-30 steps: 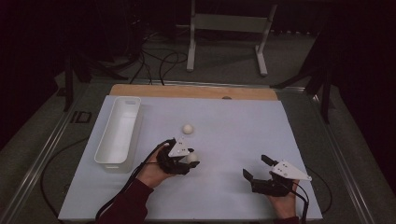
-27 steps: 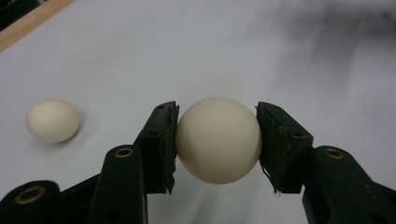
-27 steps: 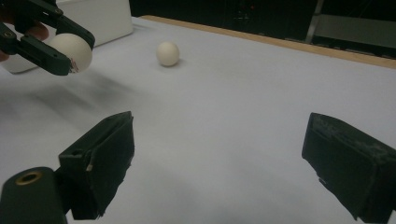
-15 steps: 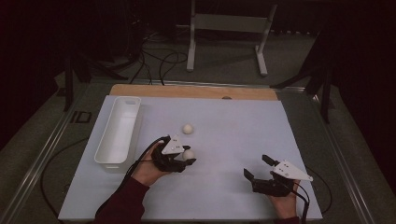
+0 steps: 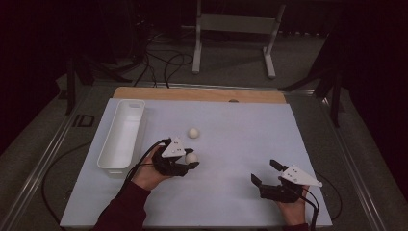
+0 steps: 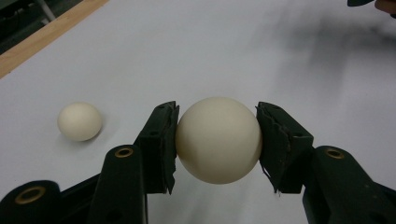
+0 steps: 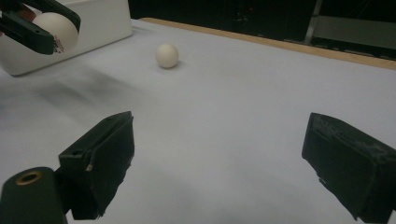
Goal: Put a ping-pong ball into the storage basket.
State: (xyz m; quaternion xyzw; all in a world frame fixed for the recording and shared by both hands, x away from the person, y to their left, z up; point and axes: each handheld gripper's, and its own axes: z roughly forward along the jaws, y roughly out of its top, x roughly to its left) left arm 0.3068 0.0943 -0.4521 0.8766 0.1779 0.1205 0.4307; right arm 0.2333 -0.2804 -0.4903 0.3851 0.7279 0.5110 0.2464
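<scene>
One ball (image 6: 218,139) sat clamped in the left gripper (image 5: 185,161), the white bin (image 5: 122,134) close on its left, while the right gripper (image 5: 267,176) idled wide open, far off.

- Open white surface (image 5: 240,144) lies between both grippers.
- A loose ball (image 5: 193,133) sits just beyond the left gripper (image 5: 185,161).
- The white tray (image 5: 120,139) walls off the left side.

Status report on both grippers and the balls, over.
Left gripper shut on held ball. Right gripper open, nothing between its jaws. Second ball loose on the white table, beside the white tray. Path to tray unobstructed.
</scene>
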